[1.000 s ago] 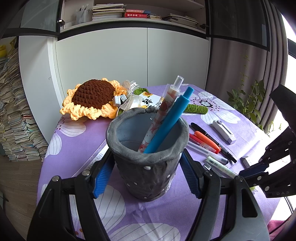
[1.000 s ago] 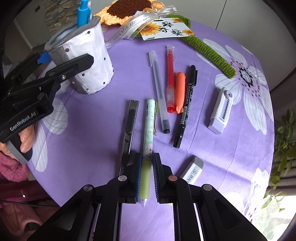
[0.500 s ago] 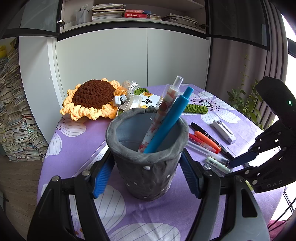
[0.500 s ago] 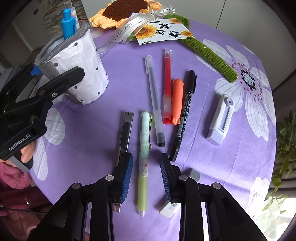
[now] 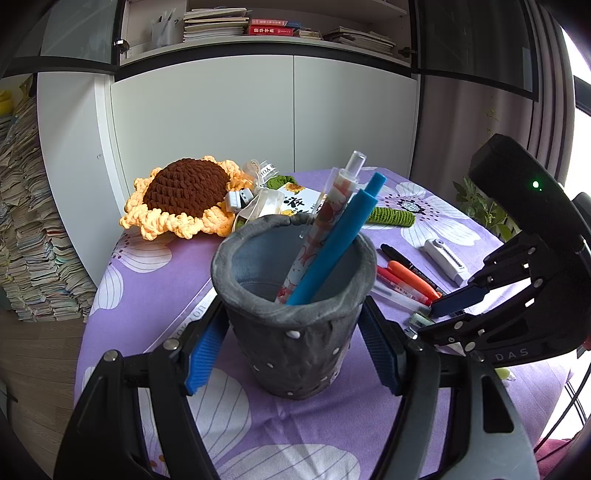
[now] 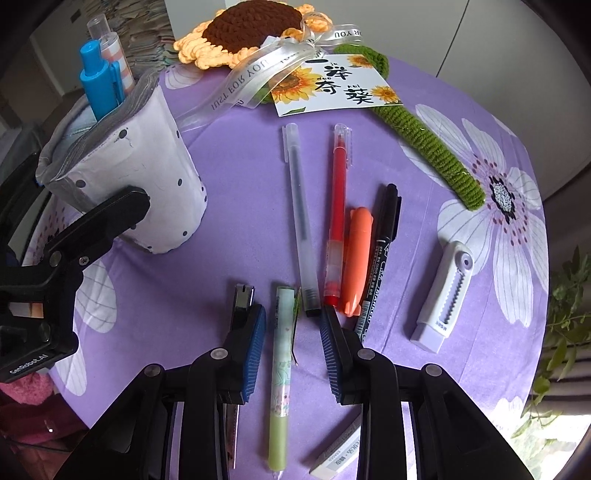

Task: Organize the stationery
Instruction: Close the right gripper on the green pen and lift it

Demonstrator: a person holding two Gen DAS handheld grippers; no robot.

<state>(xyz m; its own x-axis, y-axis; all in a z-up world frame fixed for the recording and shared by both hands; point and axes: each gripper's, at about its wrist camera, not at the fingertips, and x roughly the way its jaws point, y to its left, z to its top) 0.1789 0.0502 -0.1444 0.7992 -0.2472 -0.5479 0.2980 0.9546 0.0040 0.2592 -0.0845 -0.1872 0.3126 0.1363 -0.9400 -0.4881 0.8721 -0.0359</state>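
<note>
A grey, dotted pen holder (image 5: pixel 291 317) stands on the purple flowered tablecloth (image 5: pixel 155 280) with a blue pen (image 5: pixel 332 243) and a patterned pen (image 5: pixel 325 218) in it. My left gripper (image 5: pixel 291 343) has its jaws around the holder; contact is unclear. The holder also shows in the right wrist view (image 6: pixel 129 177). My right gripper (image 6: pixel 293 328) is open, jaws either side of a green pen (image 6: pixel 282 369) lying on the cloth. It also shows in the left wrist view (image 5: pixel 443 314).
Beyond lie a clear pen (image 6: pixel 301 218), a red pen (image 6: pixel 338 214), an orange highlighter (image 6: pixel 358 258), a black marker (image 6: pixel 380 258), a utility knife (image 6: pixel 242 306), a white cutter (image 6: pixel 445 291) and an eraser (image 6: pixel 336 450). A crochet sunflower (image 6: pixel 251 29) with card lies at the back.
My right gripper opened, let go of the green pen and moved forward along it; the pen lies on the cloth. The left gripper and holder stayed put.
</note>
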